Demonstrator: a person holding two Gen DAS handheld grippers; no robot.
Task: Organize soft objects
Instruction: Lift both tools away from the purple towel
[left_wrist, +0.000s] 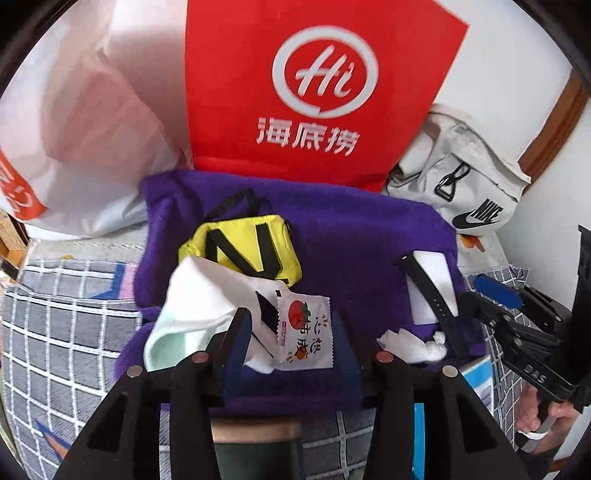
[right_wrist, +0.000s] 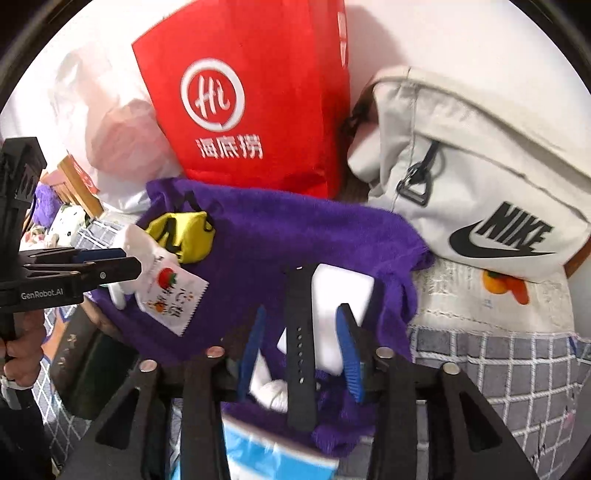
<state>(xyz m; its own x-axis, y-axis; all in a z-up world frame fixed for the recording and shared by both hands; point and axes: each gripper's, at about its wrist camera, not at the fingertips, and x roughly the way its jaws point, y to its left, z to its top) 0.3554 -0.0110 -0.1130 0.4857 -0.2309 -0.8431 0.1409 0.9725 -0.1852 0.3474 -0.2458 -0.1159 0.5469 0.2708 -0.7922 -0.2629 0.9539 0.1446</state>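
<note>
A purple towel (left_wrist: 351, 236) lies spread on the checked bed cover, also in the right wrist view (right_wrist: 280, 236). On it lie a yellow pouch (left_wrist: 240, 247), a white cloth (left_wrist: 199, 295), a tomato-print sachet (left_wrist: 306, 332), a black watch strap (right_wrist: 301, 350) and a white flat box (right_wrist: 340, 295). My left gripper (left_wrist: 291, 332) is open above the towel, its left finger touching the white cloth and sachet. My right gripper (right_wrist: 303, 343) is open with its blue-padded fingers (right_wrist: 349, 354) on either side of the strap and box.
A red Haidilao bag (left_wrist: 310, 88) and a white plastic bag (left_wrist: 74, 122) stand behind the towel. A grey-white Nike bag (right_wrist: 480, 177) lies at the right. A blue-and-white packet (right_wrist: 266, 450) lies under the towel's near edge. The grey checked cover (left_wrist: 66, 325) surrounds it.
</note>
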